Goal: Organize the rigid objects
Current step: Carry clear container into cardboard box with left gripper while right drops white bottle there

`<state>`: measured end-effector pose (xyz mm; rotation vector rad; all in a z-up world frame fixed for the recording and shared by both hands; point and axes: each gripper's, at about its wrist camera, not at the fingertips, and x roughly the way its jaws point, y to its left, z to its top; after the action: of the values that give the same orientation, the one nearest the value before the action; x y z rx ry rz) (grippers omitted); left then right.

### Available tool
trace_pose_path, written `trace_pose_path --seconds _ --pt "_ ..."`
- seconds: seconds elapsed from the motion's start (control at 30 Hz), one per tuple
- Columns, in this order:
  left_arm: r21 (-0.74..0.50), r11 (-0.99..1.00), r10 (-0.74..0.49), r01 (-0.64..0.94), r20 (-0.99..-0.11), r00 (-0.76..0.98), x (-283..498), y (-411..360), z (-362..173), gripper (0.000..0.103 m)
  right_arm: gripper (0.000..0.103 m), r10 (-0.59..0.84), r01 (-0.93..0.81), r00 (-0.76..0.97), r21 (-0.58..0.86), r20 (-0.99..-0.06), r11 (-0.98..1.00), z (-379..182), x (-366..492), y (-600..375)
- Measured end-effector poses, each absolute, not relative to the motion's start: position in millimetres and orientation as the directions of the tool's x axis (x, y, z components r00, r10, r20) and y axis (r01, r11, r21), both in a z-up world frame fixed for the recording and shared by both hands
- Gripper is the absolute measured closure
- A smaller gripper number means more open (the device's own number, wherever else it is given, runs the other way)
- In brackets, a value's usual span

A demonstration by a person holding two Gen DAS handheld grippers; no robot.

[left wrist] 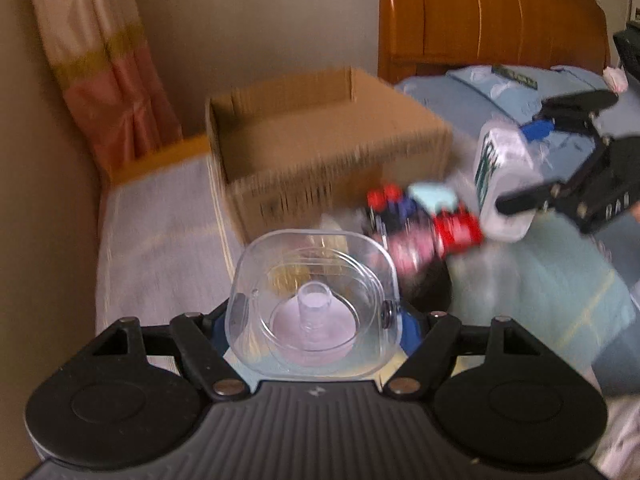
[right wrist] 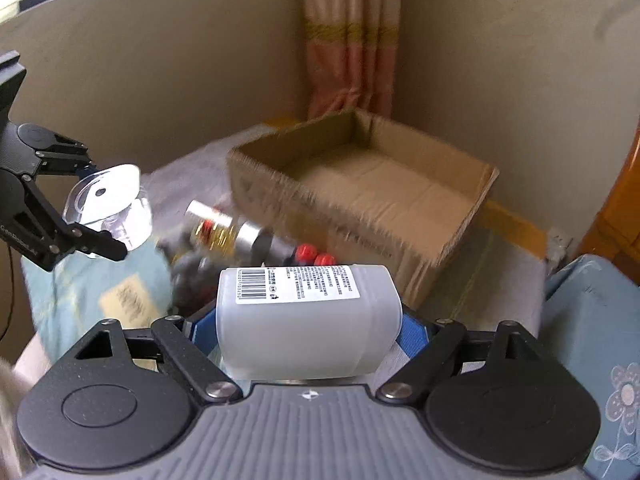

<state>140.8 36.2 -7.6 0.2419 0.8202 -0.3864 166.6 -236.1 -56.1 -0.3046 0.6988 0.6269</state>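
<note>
My left gripper (left wrist: 313,314) is shut on a clear plastic jar (left wrist: 312,280) with a round lid, held above the bed. The right wrist view shows that left gripper (right wrist: 105,200) and the jar (right wrist: 116,200) at the left. My right gripper (right wrist: 308,334) is shut on a white plastic bottle (right wrist: 308,308) lying sideways, its barcode label facing up. In the left wrist view the right gripper (left wrist: 520,166) holds the white bottle (left wrist: 500,176) at the right. An open cardboard box (left wrist: 340,184) (right wrist: 320,220) stands beyond both, with nothing visible inside.
A blurred pile of small things, red, blue and silver (left wrist: 420,220) (right wrist: 224,228), lies on the light blue blanket (left wrist: 540,280) between the grippers and the box. A wooden headboard (left wrist: 480,12) rises at the back right, a curtain (right wrist: 352,40) hangs in the corner, and a blue pillow (right wrist: 592,340) lies right.
</note>
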Motion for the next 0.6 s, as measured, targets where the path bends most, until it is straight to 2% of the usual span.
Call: trace_pose_path --seconds 0.3,0.6 --pt "0.089 0.922 -0.198 0.378 -0.730 0.654 245.1 12.0 24.4 0.027 0.014 0.355 -0.527 0.652 -0.064 -0.670 0.847 -30.6 231.3 -215.8" --pt "0.110 0.939 -0.126 0.325 -0.771 0.624 314.7 -6.7 10.2 0.027 0.015 0.295 -0.440 0.628 -0.016 -0.720 0.898 -43.2 297.9 -214.5"
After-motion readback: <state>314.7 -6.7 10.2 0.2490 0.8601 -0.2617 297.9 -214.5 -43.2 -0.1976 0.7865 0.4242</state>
